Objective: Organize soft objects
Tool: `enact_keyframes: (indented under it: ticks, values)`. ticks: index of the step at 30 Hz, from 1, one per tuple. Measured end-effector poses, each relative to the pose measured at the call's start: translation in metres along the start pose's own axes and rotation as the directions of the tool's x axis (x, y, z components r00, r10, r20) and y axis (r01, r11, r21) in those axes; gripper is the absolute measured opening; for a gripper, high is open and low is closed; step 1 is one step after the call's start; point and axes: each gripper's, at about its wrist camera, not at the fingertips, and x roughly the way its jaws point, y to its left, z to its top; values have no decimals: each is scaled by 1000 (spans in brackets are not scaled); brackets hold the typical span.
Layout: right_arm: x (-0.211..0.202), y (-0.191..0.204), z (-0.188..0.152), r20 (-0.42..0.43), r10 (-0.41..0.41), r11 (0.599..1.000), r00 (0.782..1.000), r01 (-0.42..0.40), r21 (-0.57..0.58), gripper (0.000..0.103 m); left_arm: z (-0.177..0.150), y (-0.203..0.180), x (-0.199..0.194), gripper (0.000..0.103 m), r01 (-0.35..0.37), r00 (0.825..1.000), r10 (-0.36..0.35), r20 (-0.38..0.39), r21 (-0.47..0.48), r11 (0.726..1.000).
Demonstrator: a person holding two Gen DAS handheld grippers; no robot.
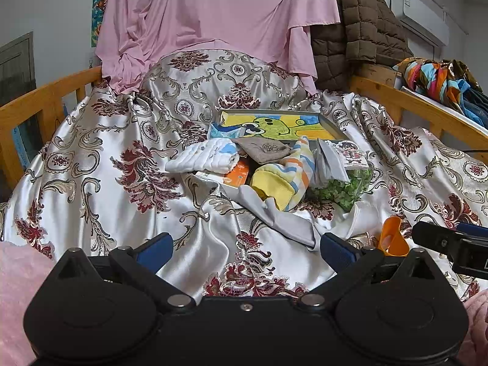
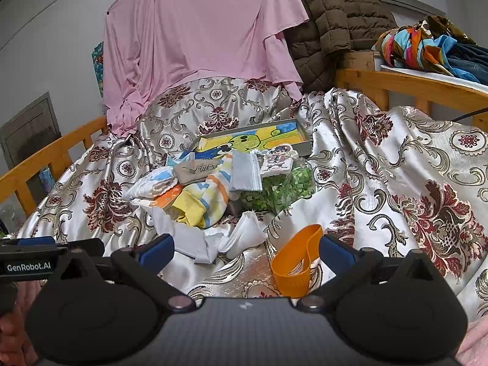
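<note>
Hovering low over the satin bedspread (image 1: 100,164), both tools with jaws released and grasping nothing: left gripper (image 1: 245,251) at 6 o'clock in the left wrist view, right gripper (image 2: 246,251) at 6 o'clock in the right wrist view. Lying on the spread just beside the right gripper's right finger, at about 5 o'clock in the right wrist view: orange band (image 2: 294,263), looped and standing on its edge. Resting ahead at centre, toward 12 o'clock: pile of soft objects, namely yellow striped sock (image 1: 285,180), white folded cloth (image 1: 202,157), grey-brown pouch (image 1: 263,149), grey face mask (image 2: 245,172) and crumpled white cloth (image 2: 244,233). Leaning against the pile at 3 o'clock: clear bag of green pieces (image 1: 344,189). Sitting just behind the pile: shallow box with a cartoon drawing (image 1: 283,125). Hanging at 12 o'clock over the far end of the bed: pink sheet (image 1: 213,15). Draping at 1 o'clock: brown quilted jacket (image 1: 357,24).
</note>
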Motion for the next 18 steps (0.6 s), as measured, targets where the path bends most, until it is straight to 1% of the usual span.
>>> enact_keyframes:
  ticks: [18]
  values:
    - [0, -1, -1, -3, -1, 1000, 1000, 1, 3, 103, 0, 0, 0, 102, 0, 1000, 0, 1, 0, 1000]
